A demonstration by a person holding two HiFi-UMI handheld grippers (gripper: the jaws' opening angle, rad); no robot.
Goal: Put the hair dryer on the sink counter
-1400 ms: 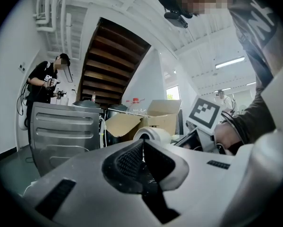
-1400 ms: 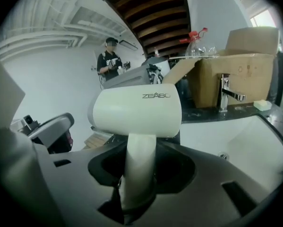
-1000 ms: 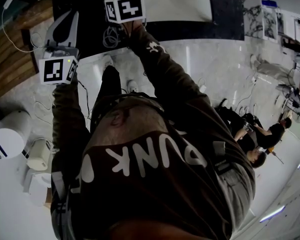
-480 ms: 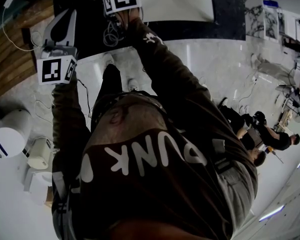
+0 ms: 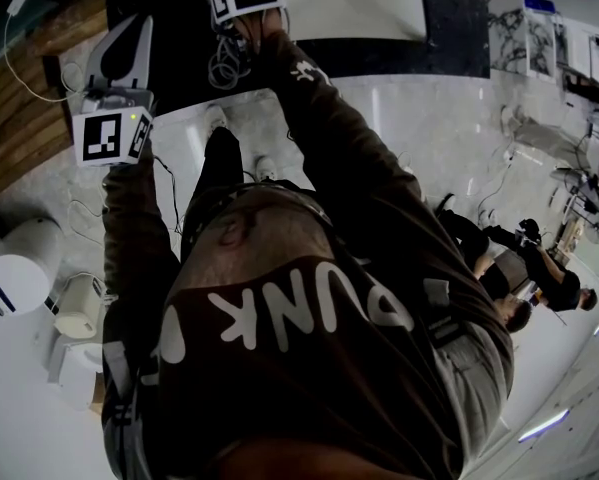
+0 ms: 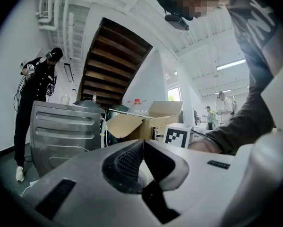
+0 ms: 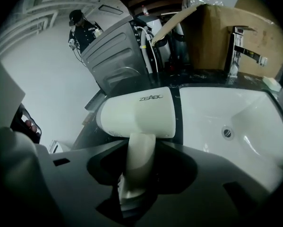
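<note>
One hair dryer (image 7: 139, 112) lies on the desk (image 7: 198, 77). The right tool (image 7: 137, 171) is opening around its handle; the left tool (image 6: 142, 148) is pinched together, empty.

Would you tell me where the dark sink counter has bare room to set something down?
The dark counter is bare right of the white basin, up to its end. Left of the basin it is crowded: the white hair dryer and a coil of grey cable are there.

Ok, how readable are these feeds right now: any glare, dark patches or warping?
Head view: dim, dark torso fills the frame. Right gripper view: hair dryer sharp, evenly lit; sink bright, edges bowed by fisheye. Left gripper view: bright window behind, black corners.
</note>
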